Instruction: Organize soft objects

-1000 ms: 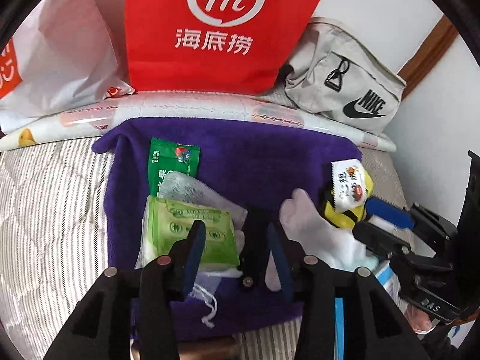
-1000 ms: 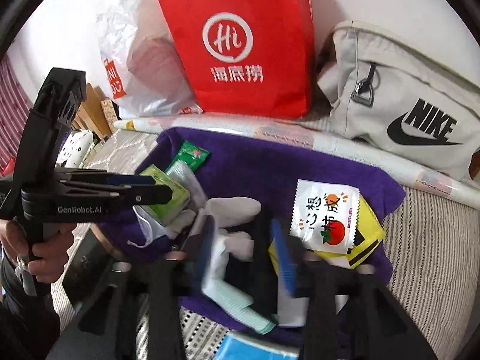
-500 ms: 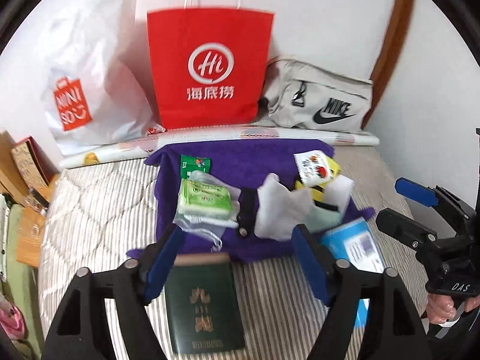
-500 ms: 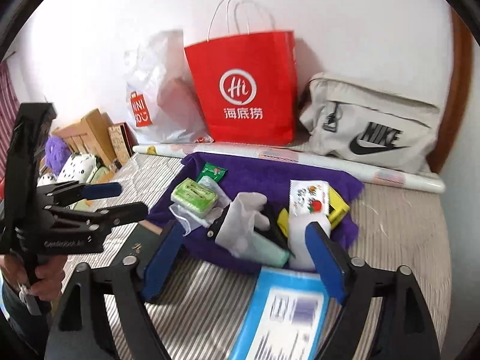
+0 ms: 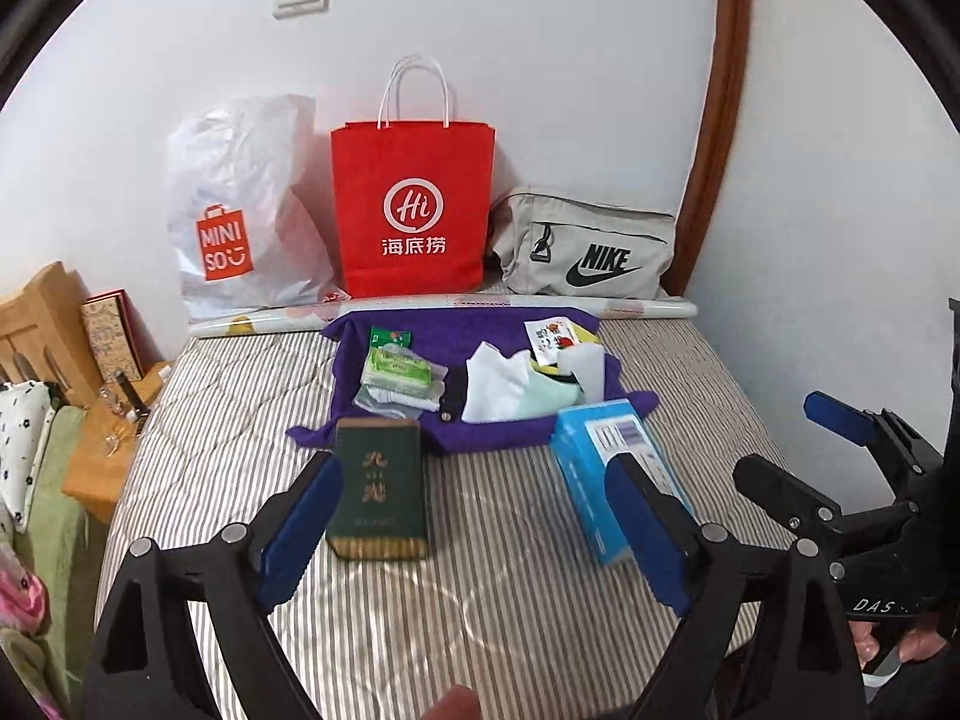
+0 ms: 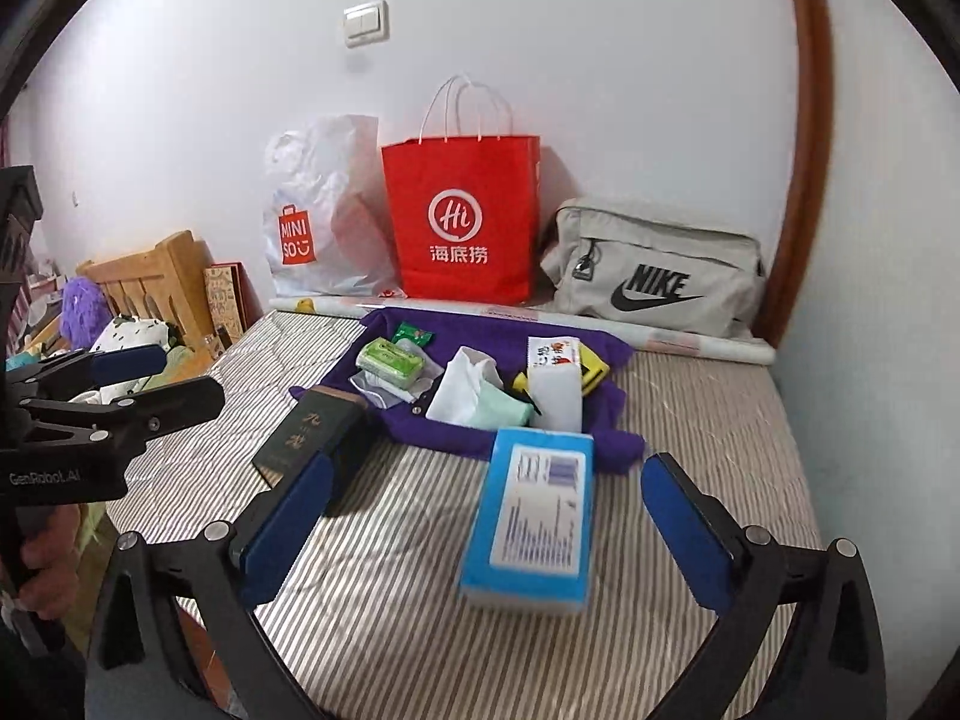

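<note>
**Sorting soft items: both grippers clear, pile still loose on the cloth**

Standing well back from the work, the left gripper (image 5: 474,516) and right gripper (image 6: 486,516) each have their jaws spread wide with nothing between the pads; both have just been opening. Neither touches any item.

Nearest on the striped mattress (image 5: 510,612) lie two rigid items: a green box (image 5: 379,489) on the left and a blue box (image 6: 537,513) on the right. Both sit just off the front edge of the purple cloth (image 5: 432,330), the blue box touching or overlapping its corner.

The soft items are gathered on the cloth, further back:
- Left group: a green tissue pack (image 5: 399,367) resting on a clear drawstring pouch (image 5: 384,399), with a small green sachet (image 5: 390,337) just behind.
- Middle: a white glove (image 5: 495,381) lying over a mint-green fabric piece (image 5: 549,399).
- Right group: a printed white sachet (image 5: 549,339) on a yellow packet (image 6: 591,366), with a plain white piece (image 6: 558,399) in front.

Judgement: collection onto the cloth appears done, yet the items overlap untidily and nothing is folded, wrapped or bagged. Remaining work probably covers aligning the groups and closing or moving the cloth.

Behind the cloth a paper roll (image 5: 630,307) lies across the mattress. Against the wall stand a white bag (image 5: 240,210), a red bag (image 5: 414,210) and a grey pouch (image 5: 591,249).
</note>
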`<act>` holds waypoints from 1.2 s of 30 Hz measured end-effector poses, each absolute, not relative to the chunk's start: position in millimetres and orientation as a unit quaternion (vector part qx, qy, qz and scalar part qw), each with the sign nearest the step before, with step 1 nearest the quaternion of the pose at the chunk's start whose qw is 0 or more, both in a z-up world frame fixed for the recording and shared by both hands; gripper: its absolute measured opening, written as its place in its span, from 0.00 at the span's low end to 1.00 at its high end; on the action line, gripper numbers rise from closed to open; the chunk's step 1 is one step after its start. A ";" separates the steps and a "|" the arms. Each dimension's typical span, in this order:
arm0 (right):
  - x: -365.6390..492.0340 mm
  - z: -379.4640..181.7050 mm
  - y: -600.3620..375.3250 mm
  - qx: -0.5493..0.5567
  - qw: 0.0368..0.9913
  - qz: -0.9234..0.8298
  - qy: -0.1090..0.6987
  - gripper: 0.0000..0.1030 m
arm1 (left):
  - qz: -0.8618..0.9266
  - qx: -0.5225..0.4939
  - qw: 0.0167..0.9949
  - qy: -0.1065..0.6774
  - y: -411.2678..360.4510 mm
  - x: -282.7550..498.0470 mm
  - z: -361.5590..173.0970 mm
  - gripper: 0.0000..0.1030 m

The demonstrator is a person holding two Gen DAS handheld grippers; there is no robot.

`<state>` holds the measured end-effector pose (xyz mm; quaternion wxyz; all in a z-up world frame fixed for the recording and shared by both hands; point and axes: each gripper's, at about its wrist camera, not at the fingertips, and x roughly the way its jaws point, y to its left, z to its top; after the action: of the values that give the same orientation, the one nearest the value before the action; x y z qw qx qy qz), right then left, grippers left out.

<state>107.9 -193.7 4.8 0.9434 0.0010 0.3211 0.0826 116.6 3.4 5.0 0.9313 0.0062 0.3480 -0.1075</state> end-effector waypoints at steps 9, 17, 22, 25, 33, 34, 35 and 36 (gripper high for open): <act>45.7 11.5 -203.5 0.045 0.940 0.071 0.330 1.00 | -0.052 0.000 0.950 0.307 9.2 39.5 14.7 0.87; 17.2 12.8 -205.1 0.017 0.944 0.037 0.329 1.00 | -0.037 -0.002 0.957 0.288 7.9 11.4 17.0 0.87; 12.9 13.2 -208.6 0.022 0.944 0.034 0.329 1.00 | -0.033 -0.014 0.957 0.288 11.0 7.1 16.3 0.87; 10.9 14.5 -208.5 0.020 0.945 0.032 0.326 1.00 | -0.027 -0.013 0.957 0.287 11.1 5.4 15.7 0.87; 9.5 13.7 -212.5 0.028 0.944 0.031 0.328 1.00 | -0.029 -0.015 0.957 0.287 10.0 4.9 14.3 0.87; 9.0 13.8 -212.7 0.028 0.944 0.031 0.328 1.00 | -0.028 -0.014 0.957 0.287 9.2 4.8 14.4 0.87; 8.8 14.2 -212.7 0.028 0.944 0.030 0.328 1.00 | -0.029 -0.015 0.957 0.287 9.1 4.4 14.2 0.87; 8.4 14.3 -212.9 0.028 0.944 0.031 0.327 1.00 | -0.030 -0.015 0.957 0.287 9.2 4.3 14.1 0.87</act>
<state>8.4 -212.9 14.3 0.9440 0.0277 0.3275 0.0307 4.3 9.2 14.1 0.9573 -0.0151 0.2872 -0.0295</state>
